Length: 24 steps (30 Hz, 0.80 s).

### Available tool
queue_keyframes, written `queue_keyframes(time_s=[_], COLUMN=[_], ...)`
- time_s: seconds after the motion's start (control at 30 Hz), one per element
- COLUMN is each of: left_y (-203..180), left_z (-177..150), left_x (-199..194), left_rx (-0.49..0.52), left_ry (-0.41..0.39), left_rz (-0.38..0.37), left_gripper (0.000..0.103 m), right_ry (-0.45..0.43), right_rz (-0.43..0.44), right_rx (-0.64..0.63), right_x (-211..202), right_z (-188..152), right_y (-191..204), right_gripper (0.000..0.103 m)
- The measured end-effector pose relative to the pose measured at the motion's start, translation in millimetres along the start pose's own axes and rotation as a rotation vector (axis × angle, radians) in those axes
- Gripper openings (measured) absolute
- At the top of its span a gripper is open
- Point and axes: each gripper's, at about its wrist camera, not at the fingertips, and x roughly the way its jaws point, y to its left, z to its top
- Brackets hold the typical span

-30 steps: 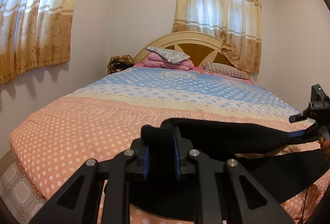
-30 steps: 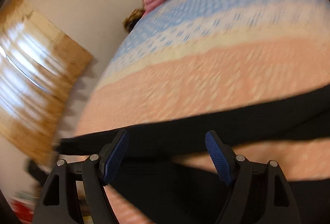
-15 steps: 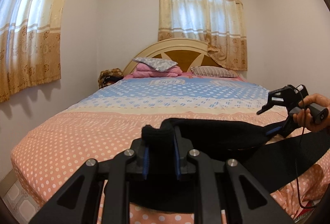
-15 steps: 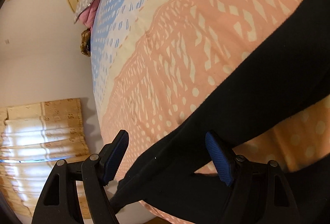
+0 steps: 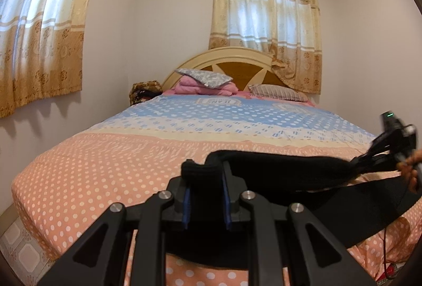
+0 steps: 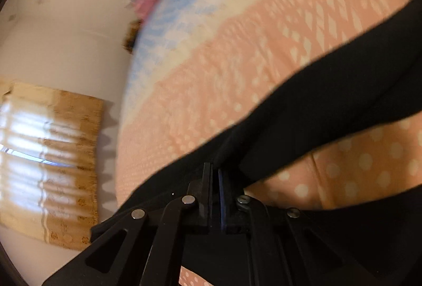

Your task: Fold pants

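Observation:
Black pants (image 5: 284, 175) stretch across the near end of the bed (image 5: 105, 162), lifted a little above the peach dotted cover. My left gripper (image 5: 205, 196) is shut on a thick fold of the pants at one end. My right gripper (image 6: 215, 191) is shut on the pants (image 6: 329, 106) too, its jaws nearly together on a thin edge. In the left wrist view the right gripper (image 5: 369, 158) holds the pants at the far right, with the hand behind it.
The bed cover runs from peach dots to blue dots toward the headboard (image 5: 237, 67). Pillows and pink folded bedding (image 5: 205, 83) lie at the head. Curtained windows (image 5: 263, 22) are behind and to the left. Tiled floor (image 5: 15, 241) shows at lower left.
My right gripper was open around the pants and has now shut on them. The left gripper has stayed shut on its fold. The right view has swung and is blurred.

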Motion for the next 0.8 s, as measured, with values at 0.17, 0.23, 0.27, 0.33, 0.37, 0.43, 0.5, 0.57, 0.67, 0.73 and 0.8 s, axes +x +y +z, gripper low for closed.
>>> queue_keyframes(time_s=[0.17, 0.23, 0.27, 0.33, 0.37, 0.43, 0.5, 0.57, 0.67, 0.73, 0.8], left_y=[2, 4, 4, 9, 13, 19, 26, 33, 44, 51, 53], left_z=[7, 6, 4, -5, -11, -20, -31, -37, -41, -43, -43], left_x=[10, 9, 9, 12, 14, 21, 27, 31, 30, 27, 20], left_rx=[-0.026, -0.031, -0.028, -0.018, -0.016, -0.005, 0.0, -0.013, -0.03, -0.034, -0.043], left_ry=[-0.018, -0.026, -0.027, -0.007, 0.016, 0.073, 0.144, 0.199, 0.272, 0.34, 0.348], left_rz=[0.007, -0.005, -0.006, 0.007, 0.007, 0.031, 0.071, 0.117, 0.181, 0.186, 0.179], left_gripper=[0.026, 0.03, 0.033, 0.046, 0.048, 0.056, 0.073, 0.094, 0.103, 0.103, 0.103], right_ry=[-0.191, -0.229, -0.243, -0.252, -0.243, -0.194, -0.113, -0.064, -0.024, -0.001, 0.022], right_rz=[0.052, 0.058, 0.055, 0.026, 0.006, -0.023, -0.089, -0.126, -0.126, -0.141, -0.126], right_rx=[-0.203, -0.244, -0.265, -0.318, -0.337, -0.348, -0.365, -0.383, -0.39, -0.446, -0.502], right_x=[-60, -77, -87, -97, -97, -87, -67, -55, -49, -54, -58], right_z=[-33, -51, -66, -101, -115, -137, -159, -168, -169, -167, -166], right_y=[30, 34, 34, 29, 26, 12, -6, -19, -24, -15, -5], right_gripper=[0.003, 0.003, 0.003, 0.003, 0.003, 0.003, 0.003, 0.003, 0.004, 0.004, 0.004])
